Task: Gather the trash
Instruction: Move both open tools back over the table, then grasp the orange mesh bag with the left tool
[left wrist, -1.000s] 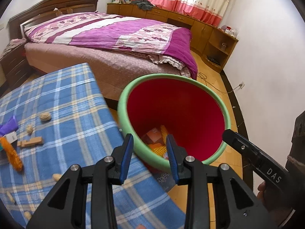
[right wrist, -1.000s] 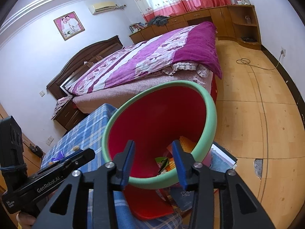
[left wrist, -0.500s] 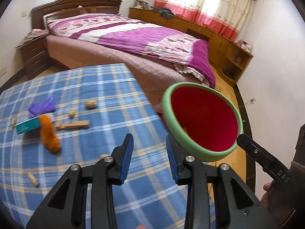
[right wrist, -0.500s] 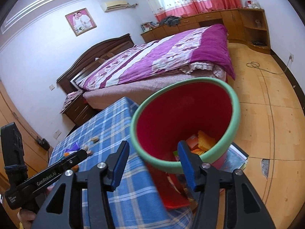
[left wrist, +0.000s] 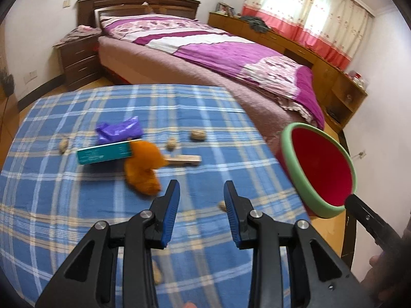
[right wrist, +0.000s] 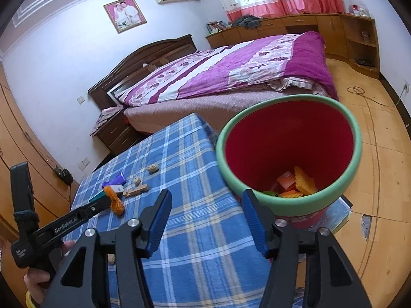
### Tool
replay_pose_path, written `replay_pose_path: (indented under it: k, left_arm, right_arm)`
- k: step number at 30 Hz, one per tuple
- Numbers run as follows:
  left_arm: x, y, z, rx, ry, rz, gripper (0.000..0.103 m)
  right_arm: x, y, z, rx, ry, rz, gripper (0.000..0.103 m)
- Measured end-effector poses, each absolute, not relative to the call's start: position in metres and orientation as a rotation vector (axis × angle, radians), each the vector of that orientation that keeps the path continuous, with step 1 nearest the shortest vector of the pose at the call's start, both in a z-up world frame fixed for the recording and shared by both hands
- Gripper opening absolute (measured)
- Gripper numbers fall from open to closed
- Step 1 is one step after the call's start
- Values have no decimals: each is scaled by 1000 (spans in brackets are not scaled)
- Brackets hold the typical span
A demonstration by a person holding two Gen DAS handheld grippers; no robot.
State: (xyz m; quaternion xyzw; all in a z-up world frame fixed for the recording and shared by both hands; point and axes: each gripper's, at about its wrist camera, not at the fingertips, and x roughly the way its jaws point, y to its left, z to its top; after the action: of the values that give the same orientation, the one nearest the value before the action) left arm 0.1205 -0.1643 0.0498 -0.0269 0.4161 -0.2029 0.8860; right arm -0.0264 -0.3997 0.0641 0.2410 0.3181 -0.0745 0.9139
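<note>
Both views have swung away from the red bin and toward the blue plaid tablecloth since a second ago: the bin filled the middle of the left wrist view then, and now it sits at that view's right edge, while the litter on the cloth has come to the centre.

The left gripper hangs over the cloth with its jaws apart and nothing between them. Ahead of its fingertips and a little to the left lies a crumpled orange wrapper, near but not touching. Beyond the wrapper a teal box lies flat, with a purple wrapper just behind it. A wooden block lies to the right of the orange wrapper, and nut shells are scattered about, one small one close to the right fingertip.

The right gripper has just been opening its jaws, and they stand released and empty. Its left finger is over the cloth; its right finger shows in front of the green rim of the bin. The bin stands off the table's right edge, with orange and red packets in its bottom.
</note>
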Motion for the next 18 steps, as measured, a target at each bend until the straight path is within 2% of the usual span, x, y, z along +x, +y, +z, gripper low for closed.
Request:
replay_pose_path:
  k: [18]
  left_arm:
    - [178, -136, -2, -43, 951, -290, 36]
  right_arm:
    - [4, -388, 37, 501, 738, -140, 60]
